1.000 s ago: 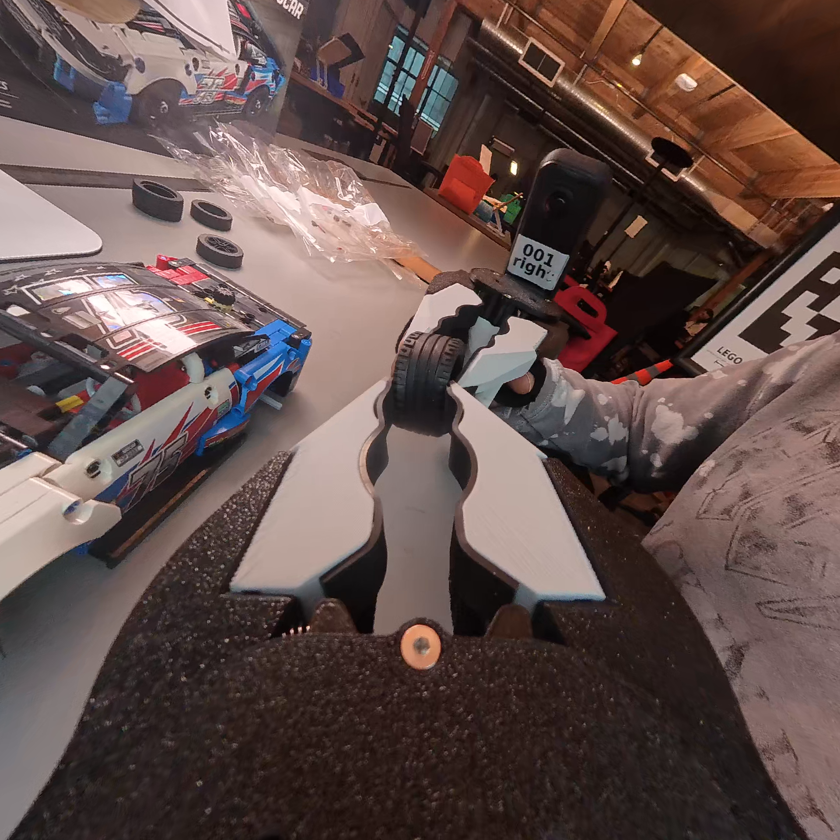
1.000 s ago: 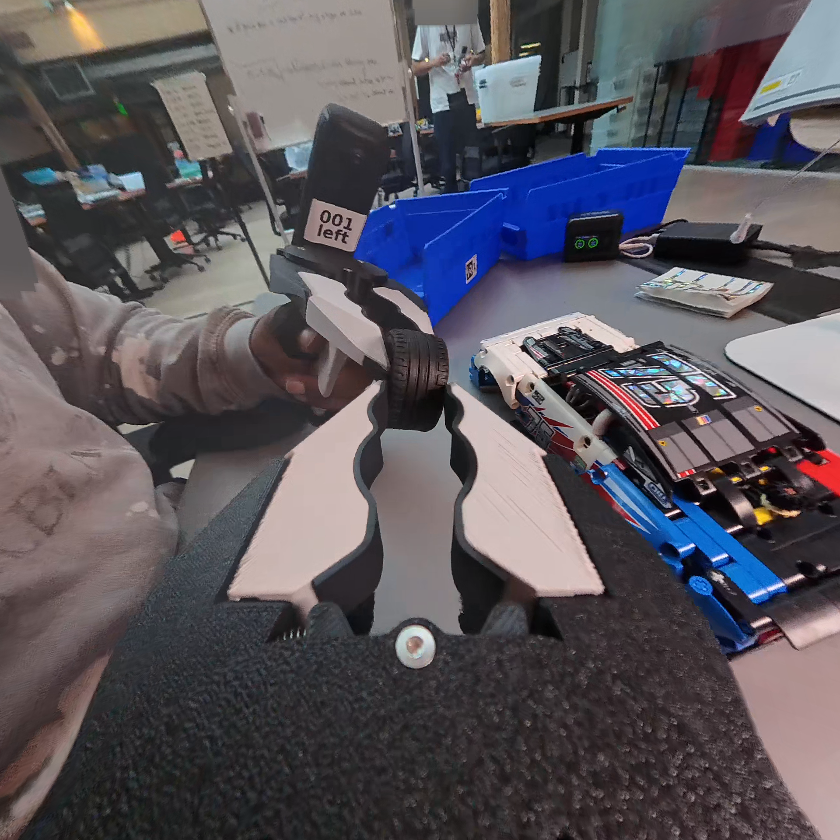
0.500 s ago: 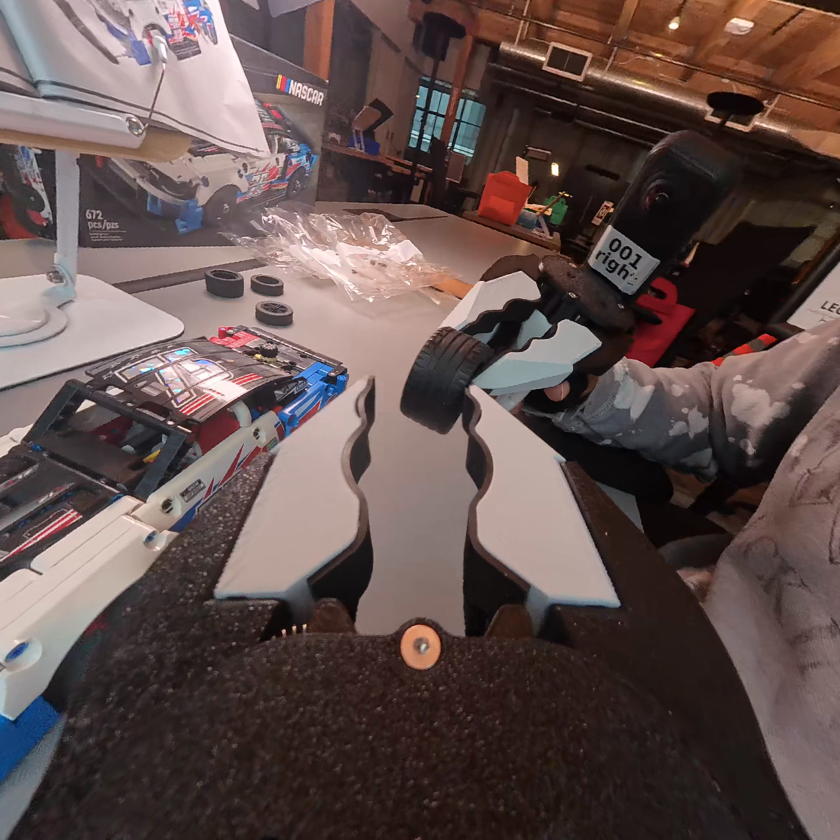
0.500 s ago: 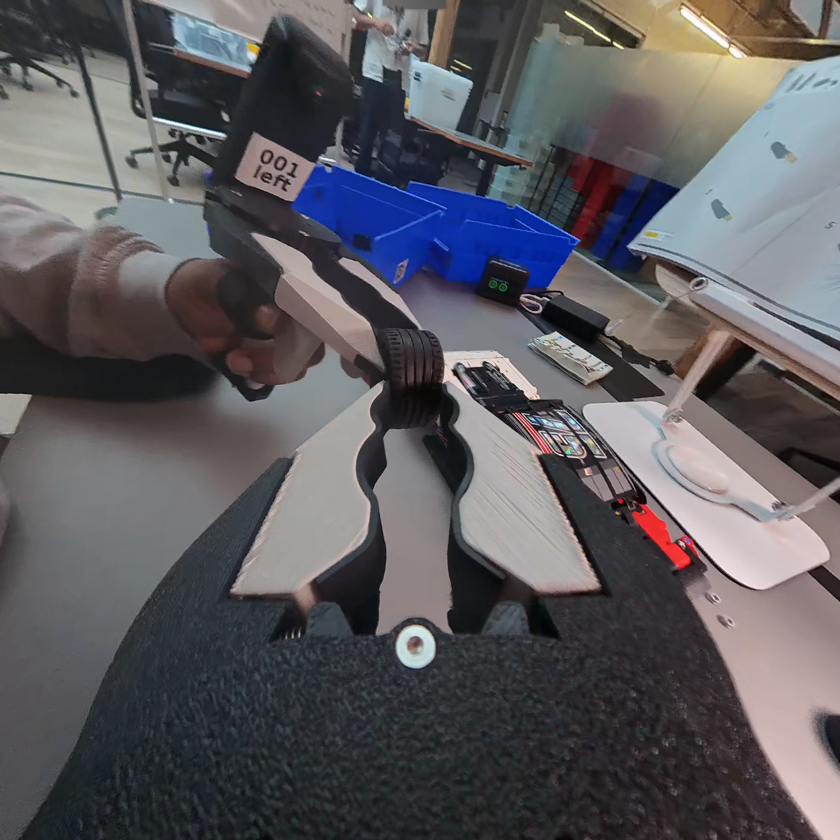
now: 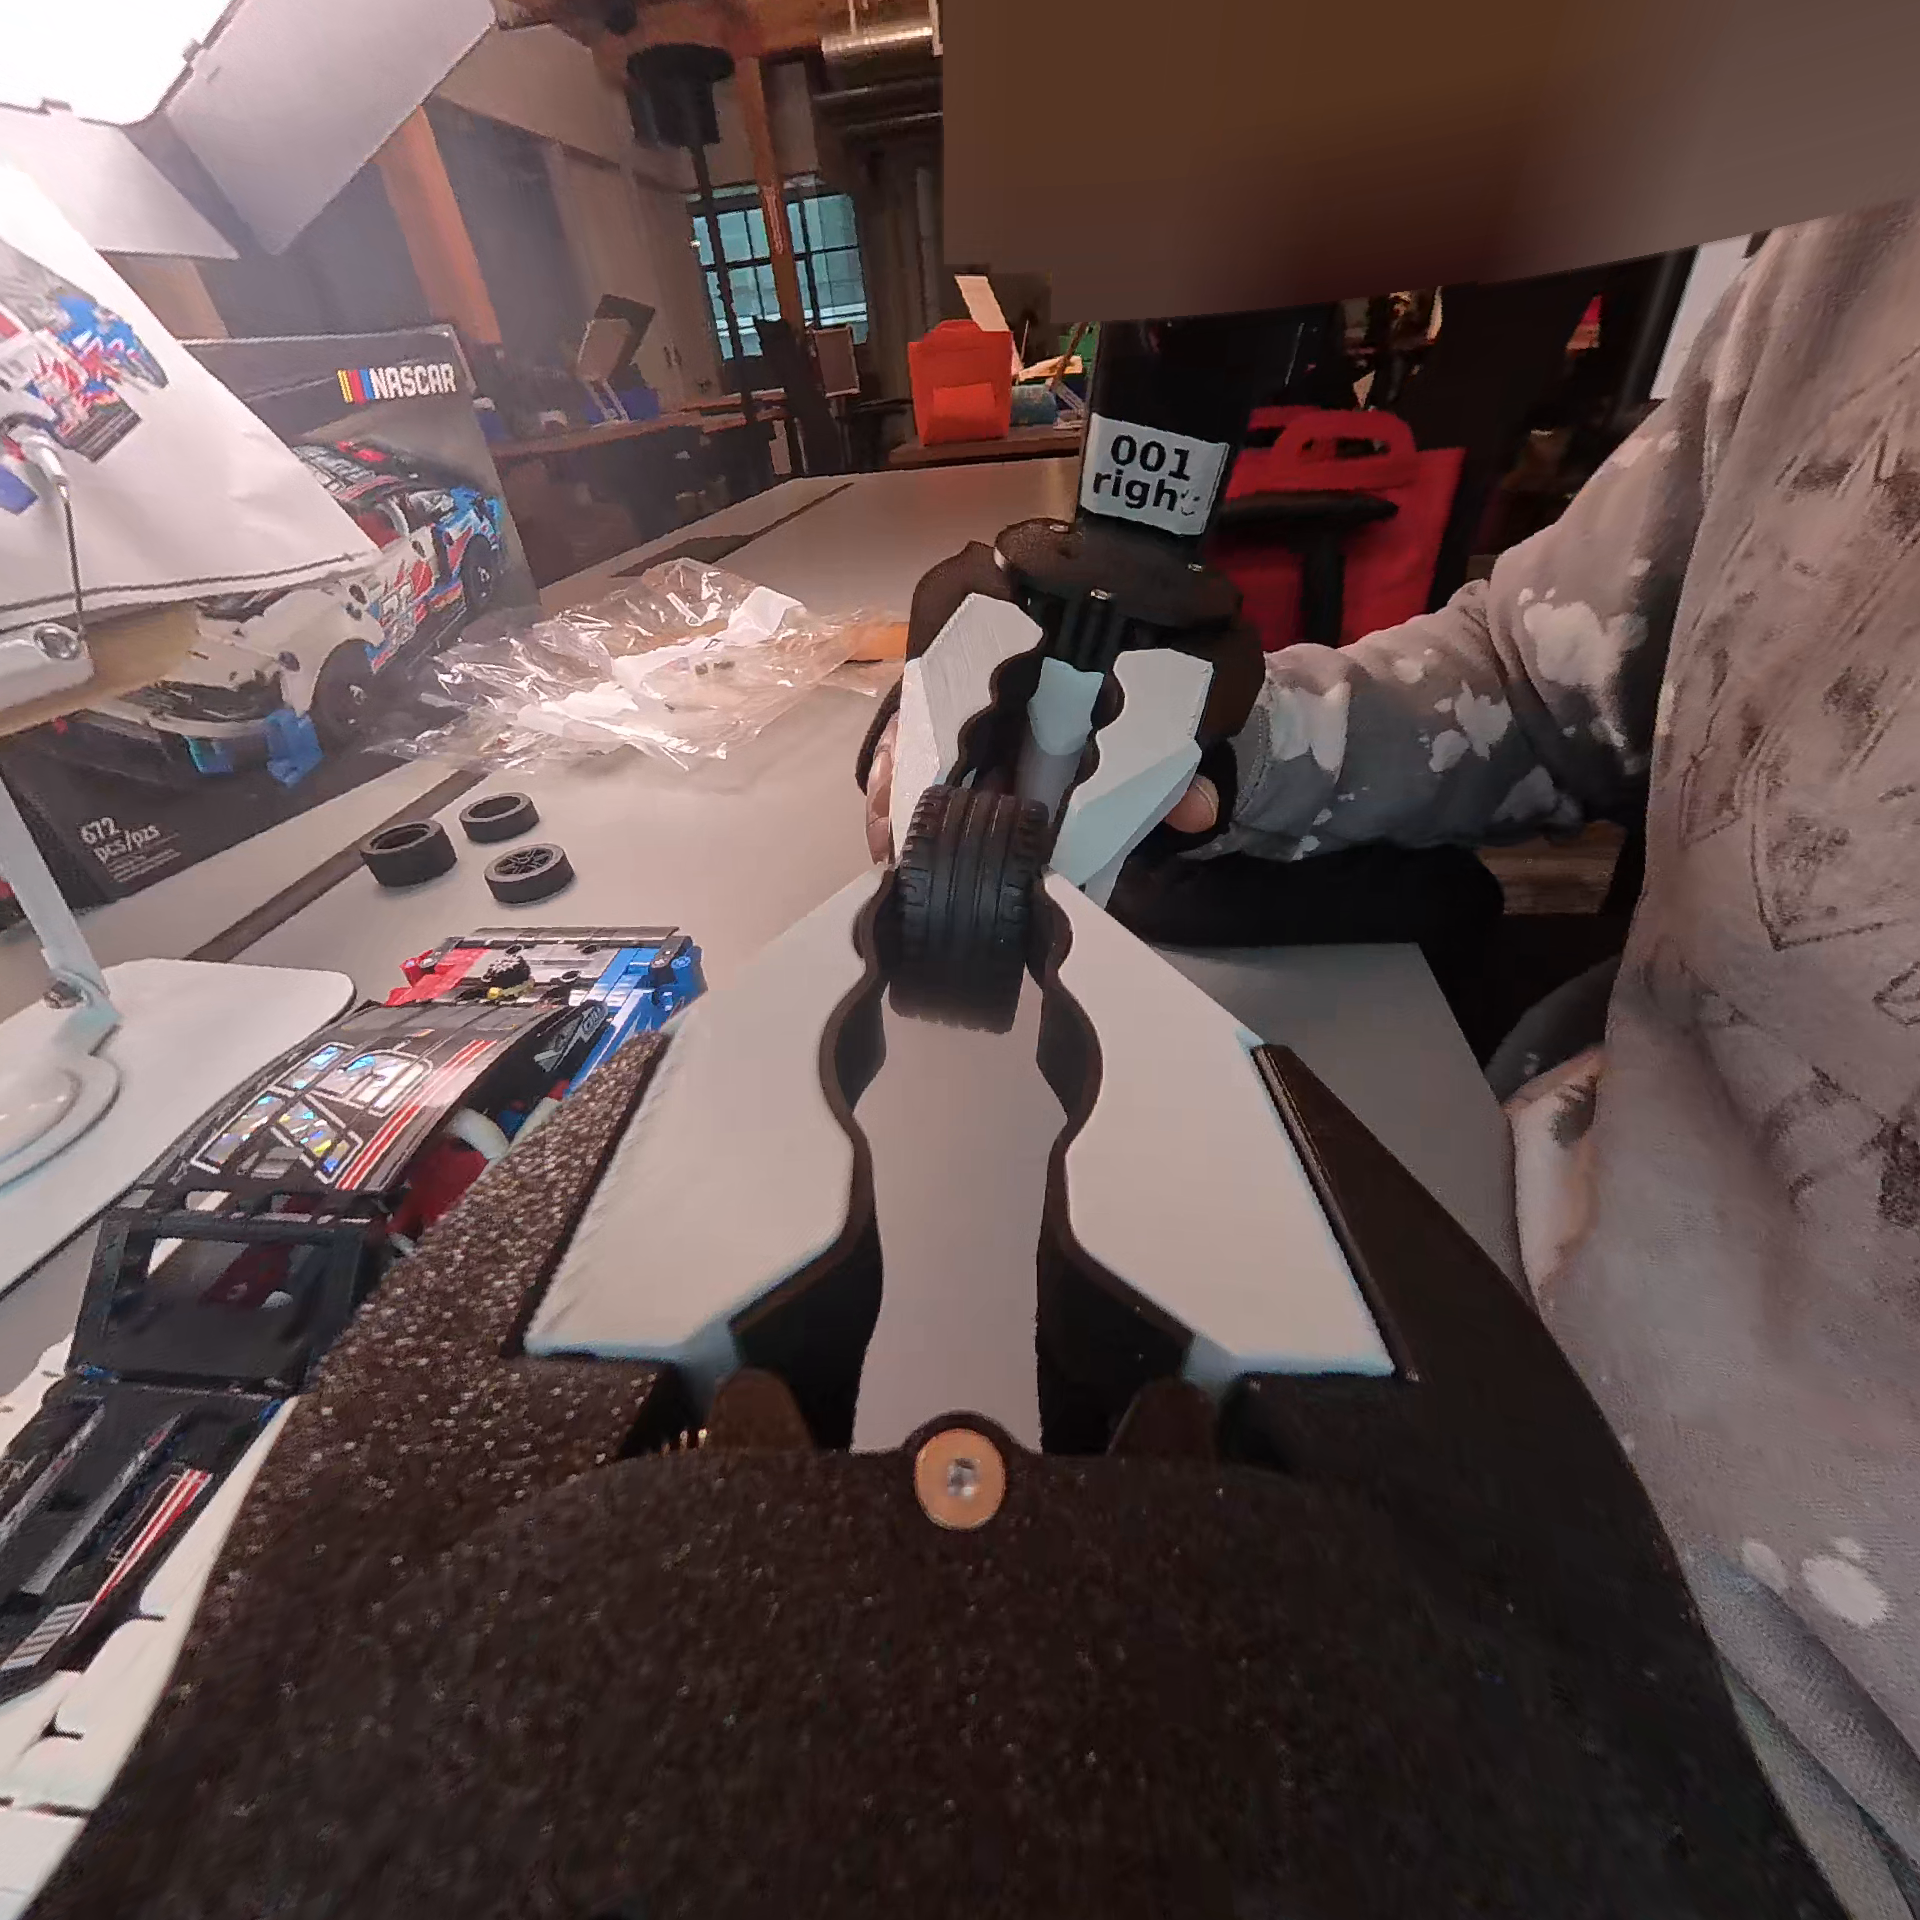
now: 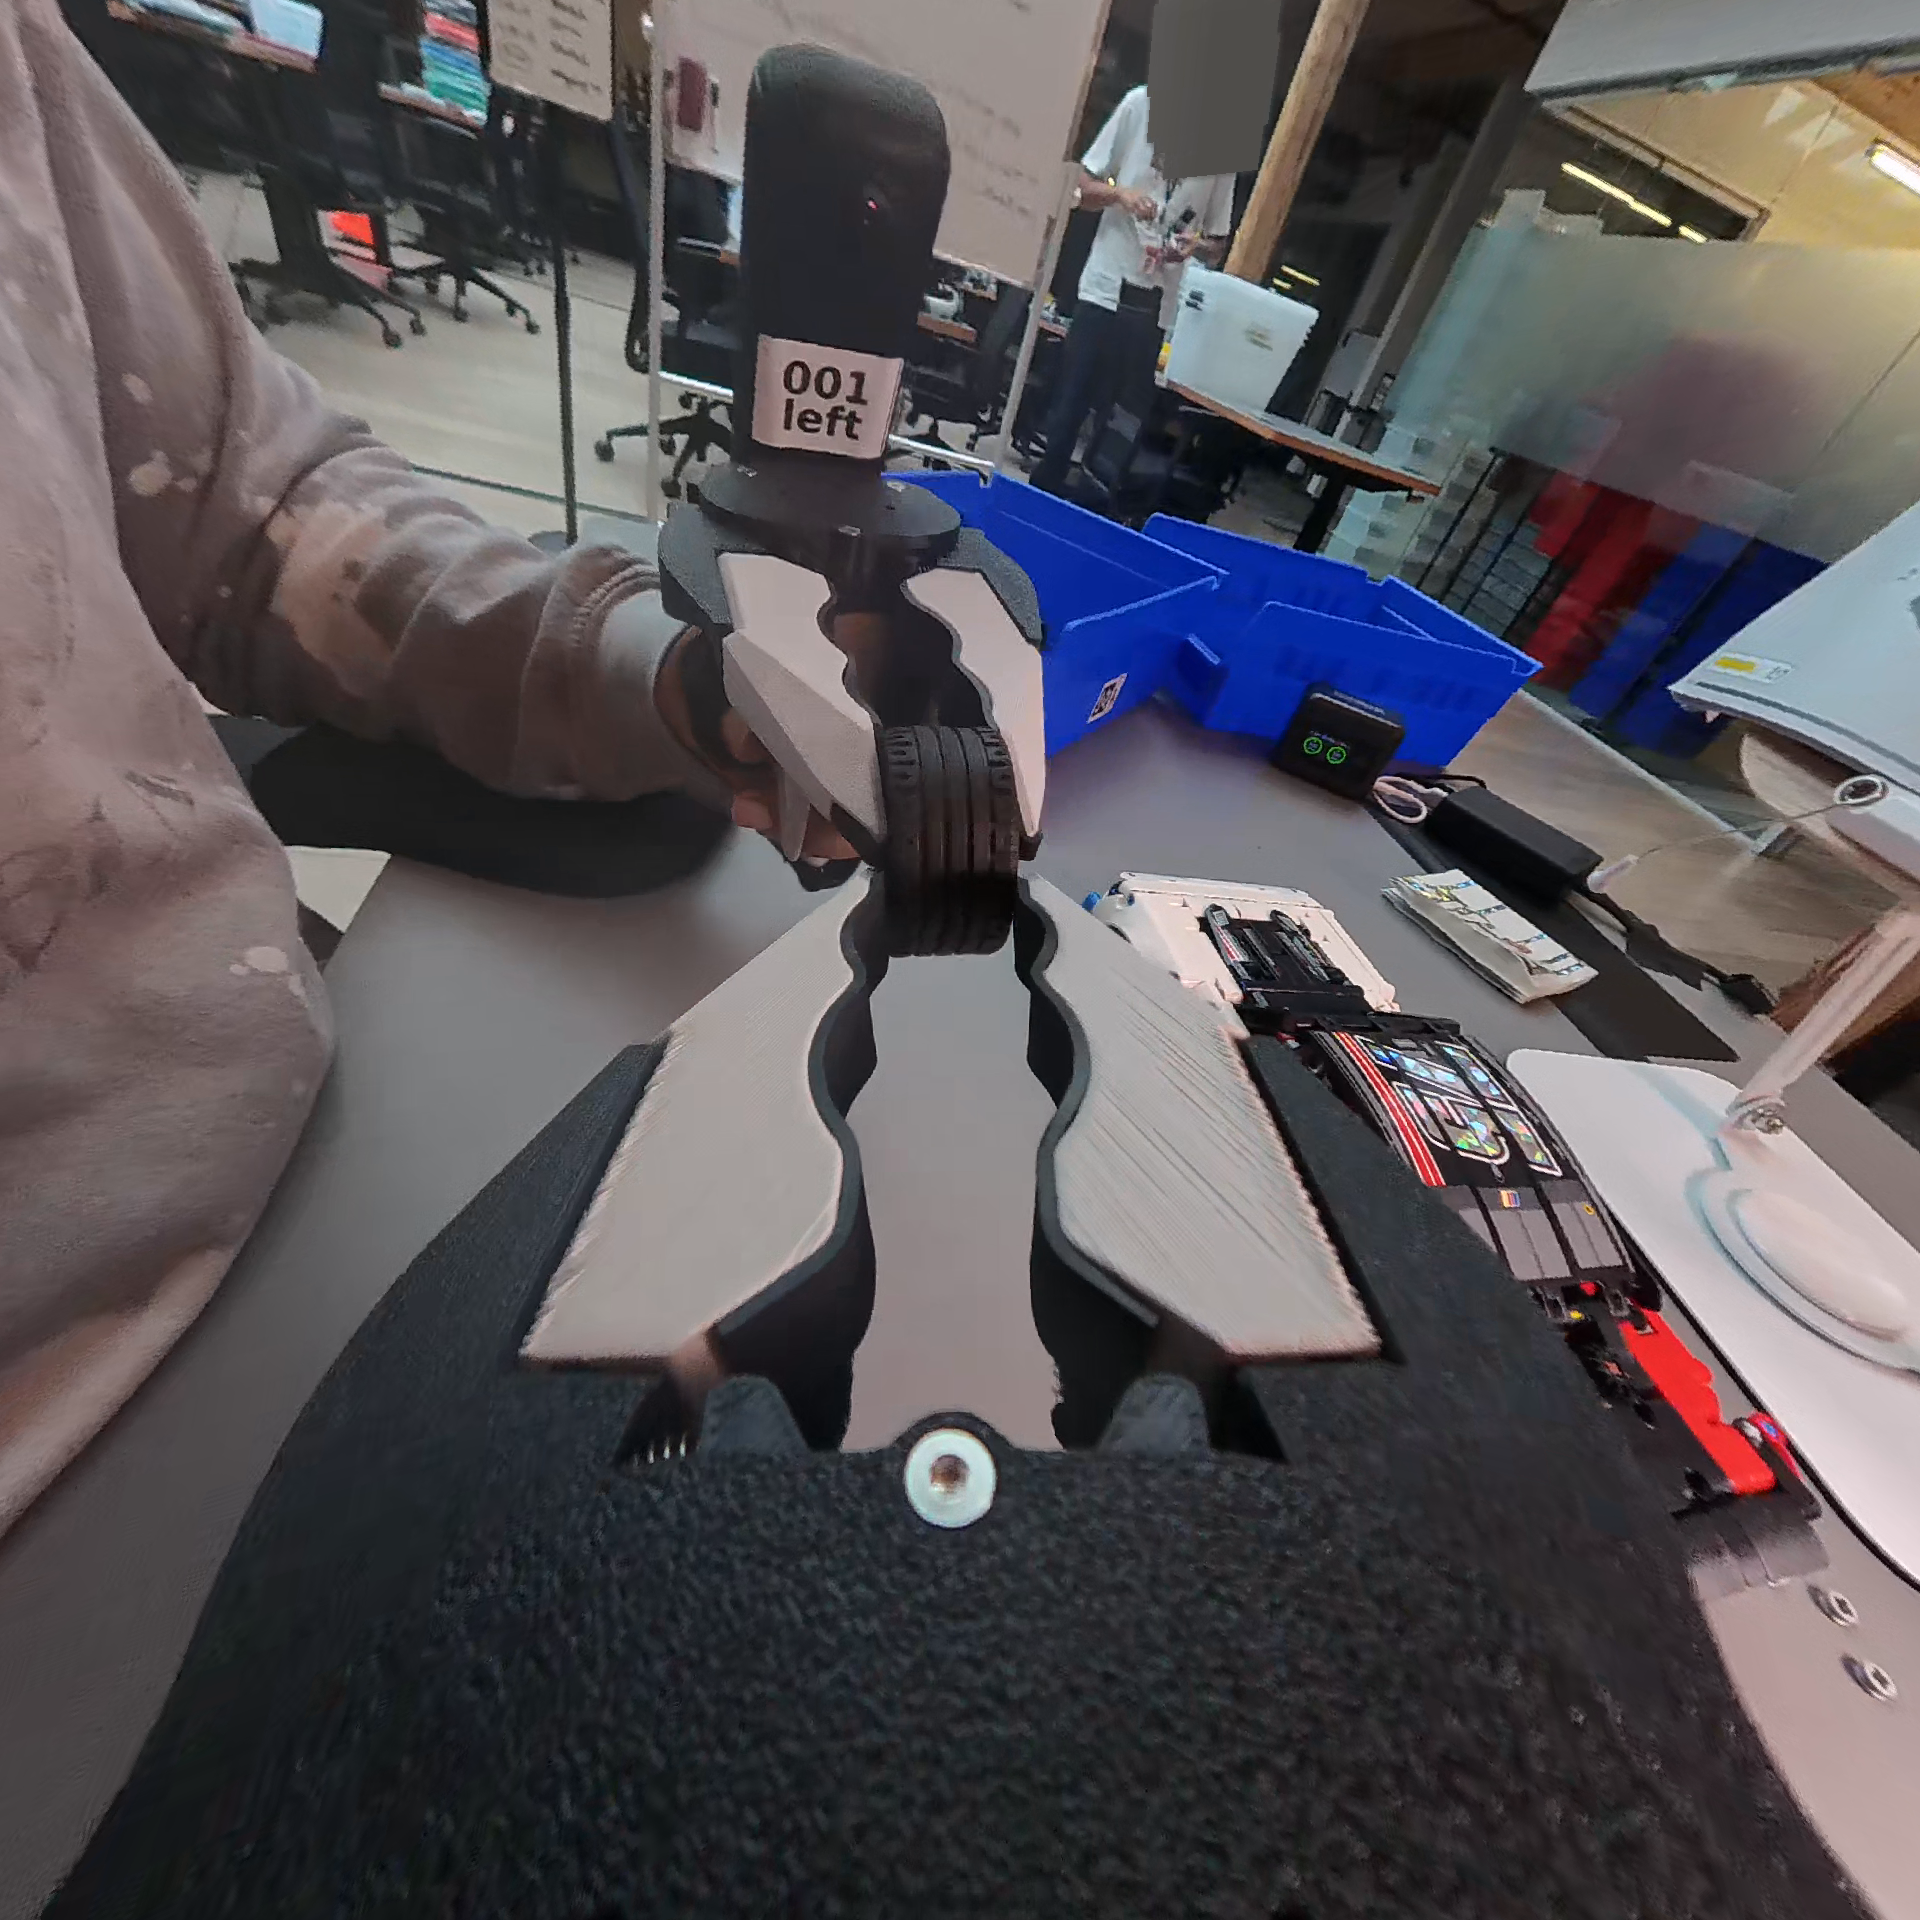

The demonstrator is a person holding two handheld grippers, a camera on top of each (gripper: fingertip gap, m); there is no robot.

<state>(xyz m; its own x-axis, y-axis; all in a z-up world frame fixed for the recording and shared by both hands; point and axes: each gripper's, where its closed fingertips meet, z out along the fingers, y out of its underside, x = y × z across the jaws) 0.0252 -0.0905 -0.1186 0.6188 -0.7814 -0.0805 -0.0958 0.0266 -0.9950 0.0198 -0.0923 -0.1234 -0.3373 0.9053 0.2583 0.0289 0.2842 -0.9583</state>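
A black toy wheel is held in the air above the grey table, between both grippers, which face each other tip to tip. My left gripper is shut on the wheel's near part. My right gripper is shut on the same wheel from the opposite side. The right gripper shows across from the left one, and the left gripper shows in the right wrist view. A brick-built race car without tyres lies on the table beside them; it also shows in the right wrist view.
Three loose black tyres lie beyond the car, with clear plastic bags and the set's box behind. A white stand base holds an open booklet. Blue bins, a small black device and a folded leaflet stand farther off. Left and right tips are no more than a few centimetres apart.
Half a second ago my left jaws stood open beside the wheel, which the right gripper held. Now the left jaws have closed on it, and both grippers have turned to face each other.
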